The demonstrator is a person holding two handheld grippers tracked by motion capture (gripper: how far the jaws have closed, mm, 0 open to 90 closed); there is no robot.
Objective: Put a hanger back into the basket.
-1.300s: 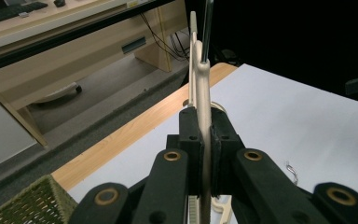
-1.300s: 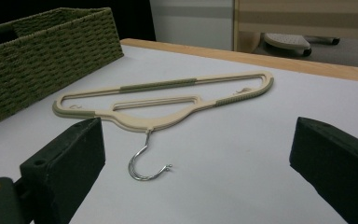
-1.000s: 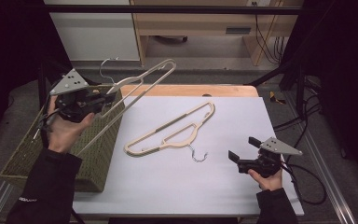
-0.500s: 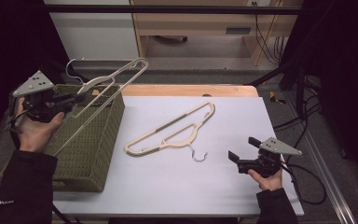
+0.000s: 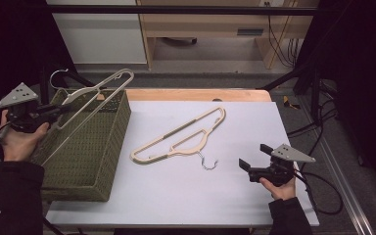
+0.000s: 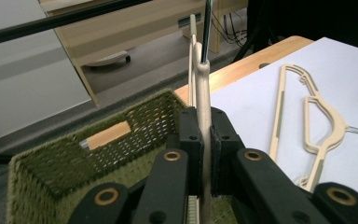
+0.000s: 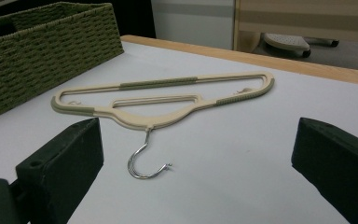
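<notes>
My left gripper [image 5: 54, 113] [image 6: 204, 135] is shut on a cream hanger [image 5: 95, 100] [image 6: 201, 88], gripping its rim edge-on. The hanger slants over the green woven basket [image 5: 108, 161] [image 6: 51, 165], its metal hook [image 5: 58, 76] raised at the far left. A second cream hanger [image 5: 178, 137] [image 6: 317, 121] [image 7: 163, 95] lies flat on the white table [image 5: 254, 122], its steel hook [image 5: 208, 161] [image 7: 147, 161] pointing toward the near edge. My right gripper [image 5: 247, 164] [image 7: 196, 163] rests low at the near right of the table, open and holding nothing, facing that hanger.
The basket [image 7: 42, 46] stands at the table's left edge. A wooden strip [image 5: 196, 94] borders the table's far side. Beyond it are a cabinet [image 5: 98, 32] and a wooden desk [image 5: 210, 22]. Cables [image 5: 318, 147] trail off the right side.
My left gripper has carried its hanger leftward and a little lower, from the basket's right rim to over its left side. The right gripper and the hanger on the table stayed put.
</notes>
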